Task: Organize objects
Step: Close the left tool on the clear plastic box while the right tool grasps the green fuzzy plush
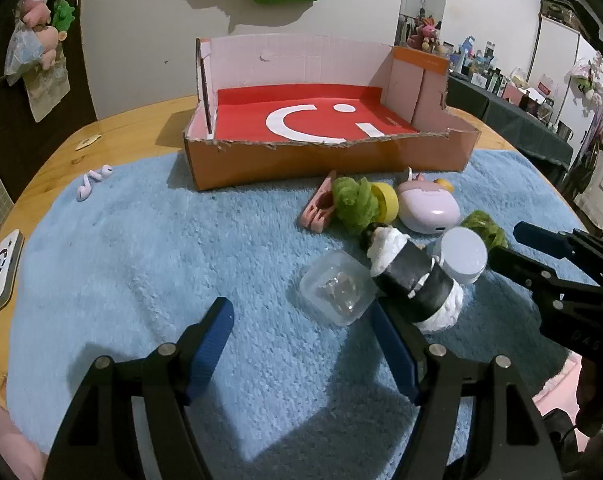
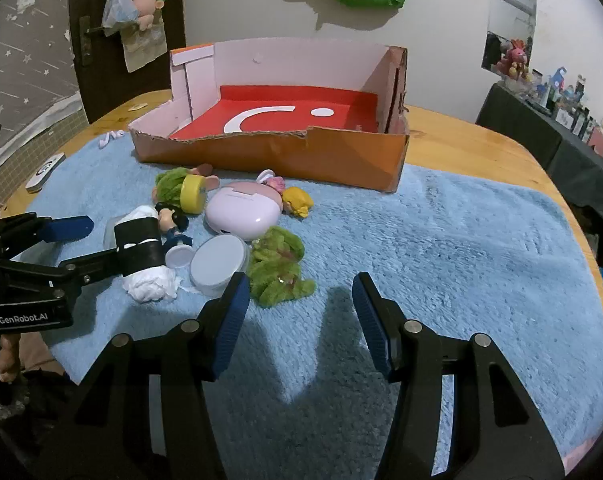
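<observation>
Left wrist view: left gripper gapes over blue rug — right gripper too (both empty).

A wooden surface carries a blue fluffy mat; the torn cardboard box sits partly on the mat, small cards beside it on bare wood

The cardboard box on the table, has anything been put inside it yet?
Empty. The cardboard box shows only its bare red floor in both views; every object lies outside on the blue mat.
</observation>
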